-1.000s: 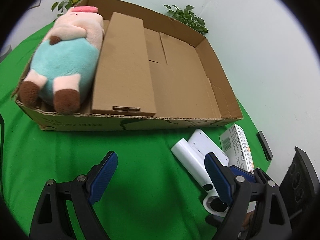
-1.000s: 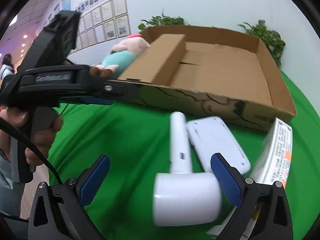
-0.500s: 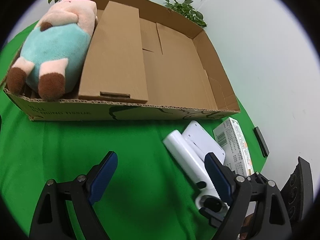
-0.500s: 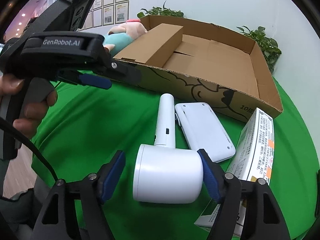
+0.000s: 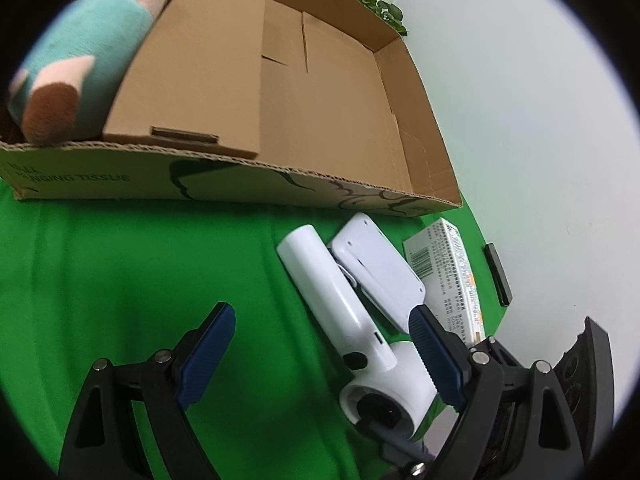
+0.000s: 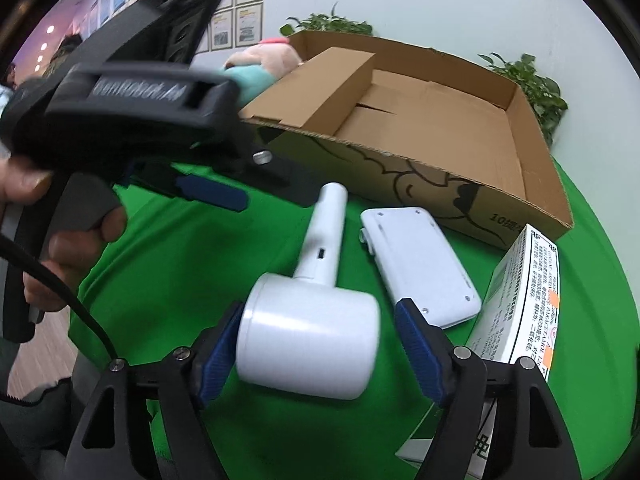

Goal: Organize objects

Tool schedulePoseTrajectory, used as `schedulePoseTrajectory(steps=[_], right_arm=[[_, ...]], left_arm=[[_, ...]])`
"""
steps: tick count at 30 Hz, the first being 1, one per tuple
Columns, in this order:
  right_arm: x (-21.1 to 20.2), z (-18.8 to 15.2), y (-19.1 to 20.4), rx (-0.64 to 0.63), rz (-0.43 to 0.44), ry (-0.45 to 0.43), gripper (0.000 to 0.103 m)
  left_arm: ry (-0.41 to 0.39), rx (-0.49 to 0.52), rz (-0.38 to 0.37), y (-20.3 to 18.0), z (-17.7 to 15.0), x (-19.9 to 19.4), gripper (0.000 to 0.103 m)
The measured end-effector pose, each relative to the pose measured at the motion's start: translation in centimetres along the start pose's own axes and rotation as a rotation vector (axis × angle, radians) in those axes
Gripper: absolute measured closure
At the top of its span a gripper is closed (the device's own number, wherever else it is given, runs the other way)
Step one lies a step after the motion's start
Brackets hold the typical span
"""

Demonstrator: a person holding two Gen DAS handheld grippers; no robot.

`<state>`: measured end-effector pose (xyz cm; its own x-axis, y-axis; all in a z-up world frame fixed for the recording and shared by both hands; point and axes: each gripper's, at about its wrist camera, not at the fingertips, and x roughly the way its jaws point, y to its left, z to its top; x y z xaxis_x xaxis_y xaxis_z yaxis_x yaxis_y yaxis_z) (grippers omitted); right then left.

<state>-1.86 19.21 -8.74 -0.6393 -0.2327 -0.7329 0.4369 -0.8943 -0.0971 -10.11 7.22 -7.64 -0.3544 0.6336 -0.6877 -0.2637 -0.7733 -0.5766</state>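
1. The right gripper (image 6: 316, 354) straddles the round head of the white dryer (image 6: 308, 344). Its left blue pad sits against the head's end, its right pad stands clear of the other end, and the jaws are opening, so nothing is clamped.
2. The dryer lies on the green worktop (image 6: 192, 264), handle pointing away toward the box (image 6: 440, 176).
3. In the left wrist view, the left gripper (image 5: 320, 348) hangs above the worktop with jaws spread wide and nothing between the pads. The dryer's head (image 5: 384, 396) lies just under and behind its right finger (image 5: 432, 356), the handle running up and left.
4. A hand (image 6: 60, 248) holds the left gripper's grip at the left edge of the right wrist view.
5. Just right of the dryer's handle lies a flat white case (image 6: 420, 264), beside it but apart in the right wrist view.
6. Right of the case stands a printed white carton (image 6: 532, 292), with orange marks and a barcode (image 5: 424, 260).
7. A small black bar (image 5: 498, 274) lies at the worktop's right edge.
8. Further back, the open cardboard box holds a folded cardboard insert (image 5: 200, 64) and, at its left end, a plush pig (image 5: 84, 48); its right part is bare.
9. Green plants (image 6: 536, 84) stand behind the box against the white wall.
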Motion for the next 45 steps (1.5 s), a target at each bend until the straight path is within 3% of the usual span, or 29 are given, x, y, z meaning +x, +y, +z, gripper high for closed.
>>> schedulePoseTrajectory(steps=[9, 21, 29, 45], right_arm=[[0.6, 0.0, 0.5, -0.064, -0.063, 0.019, 0.045], [0.9, 0.7, 0.7, -0.014, -0.006, 0.031, 0.048], [0.8, 1.0, 0.4, 0.043, 0.052, 0.035, 0.050], [0.8, 1.3, 0.3, 0.035, 0.053, 0.033, 0.051]], left_arm=[[0.023, -0.029, -0.042, -0.1, -0.2, 0.2, 0.015], [0.060, -0.058, -0.089, 0.0, -0.9, 0.8, 0.015], [0.097, -0.128, -0.170, 0.5, -1.3, 1.8, 0.015], [0.078, -0.241, -0.249, 2.1, -1.2, 1.5, 0.017]])
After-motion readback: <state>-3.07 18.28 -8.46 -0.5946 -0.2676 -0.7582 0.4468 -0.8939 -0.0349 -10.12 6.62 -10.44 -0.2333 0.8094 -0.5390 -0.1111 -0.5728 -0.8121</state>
